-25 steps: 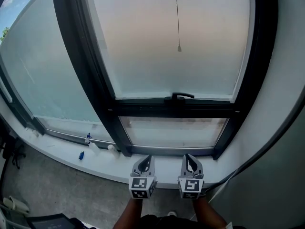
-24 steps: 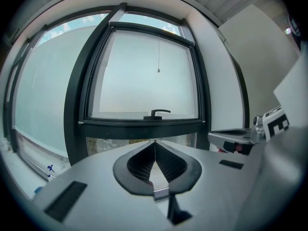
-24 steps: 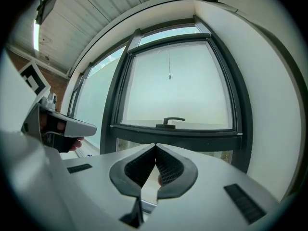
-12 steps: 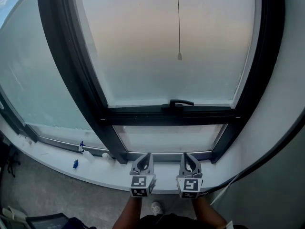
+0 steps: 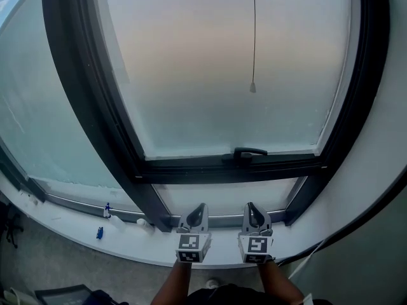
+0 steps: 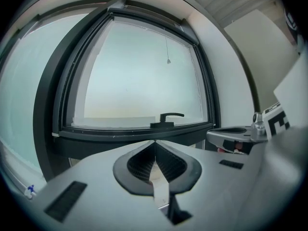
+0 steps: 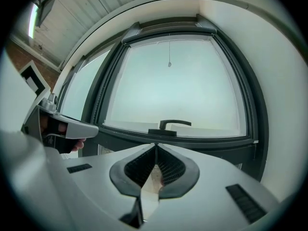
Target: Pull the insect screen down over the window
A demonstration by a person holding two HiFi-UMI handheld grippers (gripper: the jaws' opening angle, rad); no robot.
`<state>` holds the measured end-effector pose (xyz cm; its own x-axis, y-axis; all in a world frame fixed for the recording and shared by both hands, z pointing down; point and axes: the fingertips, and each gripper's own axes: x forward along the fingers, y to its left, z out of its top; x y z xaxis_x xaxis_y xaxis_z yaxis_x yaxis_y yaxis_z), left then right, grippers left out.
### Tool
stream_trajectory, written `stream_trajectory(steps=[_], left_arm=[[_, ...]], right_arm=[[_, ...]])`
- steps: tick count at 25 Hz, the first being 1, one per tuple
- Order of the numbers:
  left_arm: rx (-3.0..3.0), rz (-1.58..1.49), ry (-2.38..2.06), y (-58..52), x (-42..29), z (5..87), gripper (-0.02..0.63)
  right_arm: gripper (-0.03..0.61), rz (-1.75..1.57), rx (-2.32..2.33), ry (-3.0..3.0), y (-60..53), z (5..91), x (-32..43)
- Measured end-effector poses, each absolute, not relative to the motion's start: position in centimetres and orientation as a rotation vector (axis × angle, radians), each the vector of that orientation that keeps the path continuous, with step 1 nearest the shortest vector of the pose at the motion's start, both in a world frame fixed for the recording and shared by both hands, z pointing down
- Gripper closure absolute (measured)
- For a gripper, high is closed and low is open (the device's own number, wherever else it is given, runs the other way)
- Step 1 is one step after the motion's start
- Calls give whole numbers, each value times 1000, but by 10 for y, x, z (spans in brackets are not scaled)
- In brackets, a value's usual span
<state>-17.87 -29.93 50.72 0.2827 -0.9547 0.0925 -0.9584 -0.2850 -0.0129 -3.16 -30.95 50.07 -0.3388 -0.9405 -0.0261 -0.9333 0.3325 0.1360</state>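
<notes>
I hold both grippers level and side by side, pointed at the window, with my forearms entering from the lower edge of the head view. The left gripper sits below the window handle and a little to its left. The right gripper sits almost straight below the handle. Both hang over the white sill, well short of the handle.

Left jaws: pressed together, nothing between them. Right jaws: pressed together, likewise empty.

The pull cord hangs in front of the pane, and its bead end is well above the handle. The insect screen itself is not clear to me. A dark box along the head of the frame, high above the handle, may be its housing.
</notes>
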Motion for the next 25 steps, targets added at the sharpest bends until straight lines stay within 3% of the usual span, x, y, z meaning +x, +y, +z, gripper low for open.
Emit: stream_trajectory(steps=[13,25], left_arm=[[2464,-7,-1827,-329,-178,498,609],[2484,-124,-1768,-346,-145,479,611]], right_arm=[[575,-313,1712,-2627,-323,479,-50],[575,-119,1744,-2579,-355,485,-12]])
